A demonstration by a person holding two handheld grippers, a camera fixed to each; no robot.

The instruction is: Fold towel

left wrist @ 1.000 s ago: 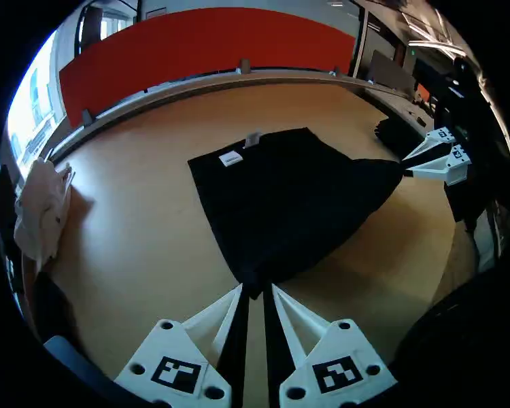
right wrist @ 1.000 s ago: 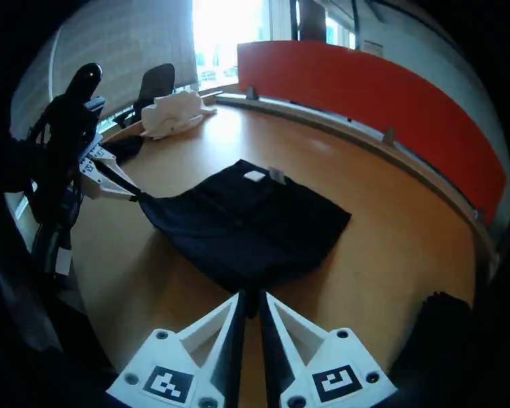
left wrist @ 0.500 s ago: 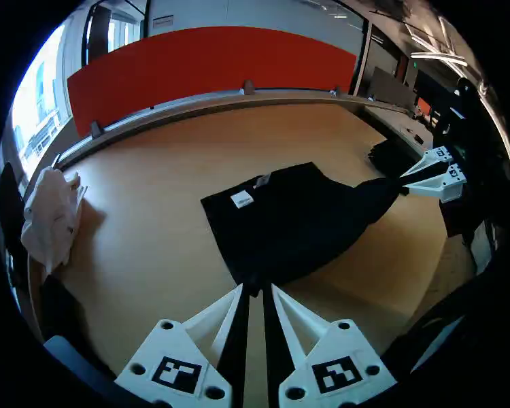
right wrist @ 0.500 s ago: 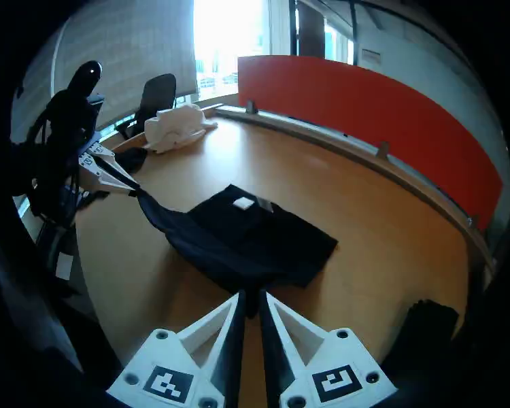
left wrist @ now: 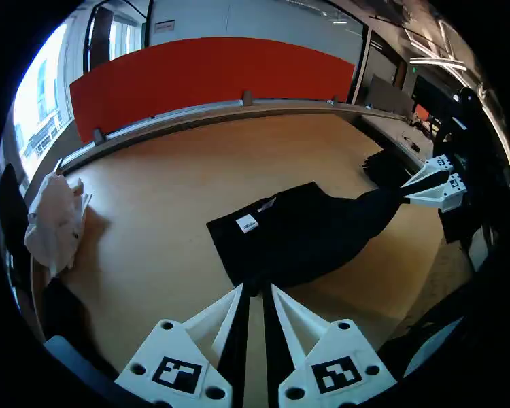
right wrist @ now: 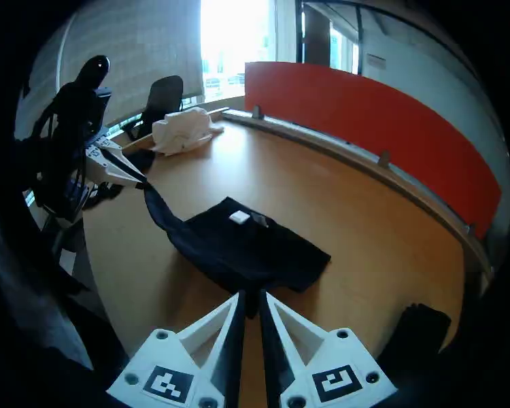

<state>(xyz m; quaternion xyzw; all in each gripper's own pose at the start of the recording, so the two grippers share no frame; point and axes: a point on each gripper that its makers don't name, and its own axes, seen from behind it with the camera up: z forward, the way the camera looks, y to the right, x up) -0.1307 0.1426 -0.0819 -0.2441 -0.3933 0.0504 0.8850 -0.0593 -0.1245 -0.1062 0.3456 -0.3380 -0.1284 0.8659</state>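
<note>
A black towel (left wrist: 302,234) with a small white label hangs partly lifted over the wooden table (left wrist: 153,197), its far part resting on the top. My left gripper (left wrist: 255,291) is shut on one near corner. In the left gripper view my right gripper (left wrist: 399,194) pinches the other corner at the right. In the right gripper view the towel (right wrist: 245,248) sags between my right gripper (right wrist: 250,296), shut on its corner, and my left gripper (right wrist: 143,185) at the left, held by a person in dark clothes.
A crumpled white cloth (left wrist: 51,217) lies at the table's left end, also visible as the white cloth (right wrist: 183,130) beside an office chair (right wrist: 161,95). A red partition (left wrist: 214,71) runs along the table's far edge. A dark folded item (right wrist: 418,330) lies at the table's right.
Both grippers have risen and pulled back with the towel corners. The towel now looks smaller and hangs more bunched between them, with less of it spread on the table.
</note>
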